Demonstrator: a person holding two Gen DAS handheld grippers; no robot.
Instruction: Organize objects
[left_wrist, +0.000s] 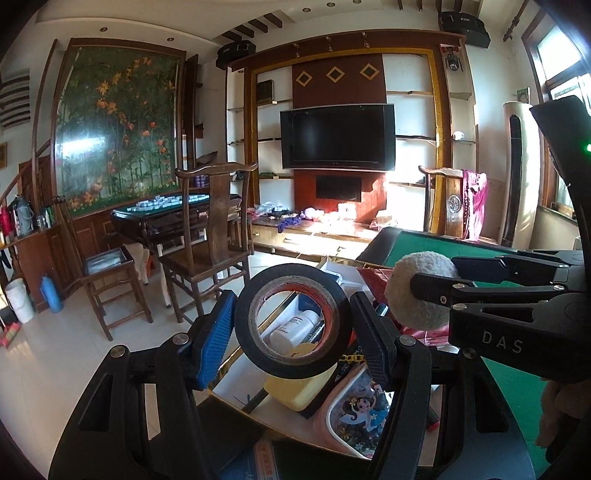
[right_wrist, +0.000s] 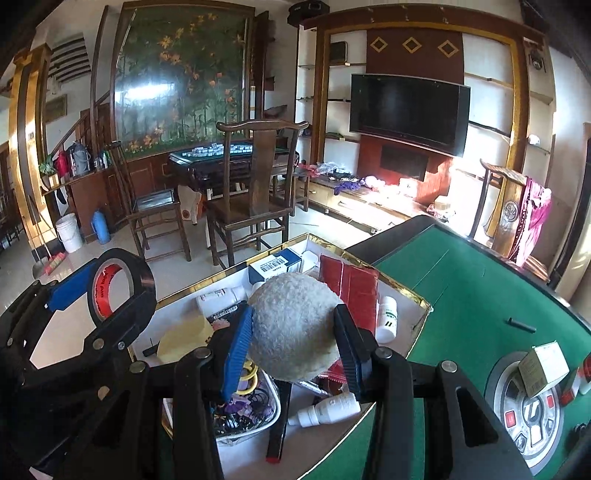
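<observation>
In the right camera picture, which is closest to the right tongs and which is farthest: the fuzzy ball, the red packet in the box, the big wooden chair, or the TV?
1. Fuzzy ball: gripped in the right tongs.
2. Red packet: just behind the ball, in the box.
3. Wooden chair: on the floor past the box.
4. TV: on the far wall.

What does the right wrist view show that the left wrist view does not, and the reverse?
Only the right wrist view: the green table's round control panel with a small carton on it, and a black marker on the felt. Only the left wrist view: a tall white floor-standing unit by the window. Both: the left gripper shut on the black tape roll, the right gripper shut on the fuzzy ball, above the gold-rimmed box.
</observation>
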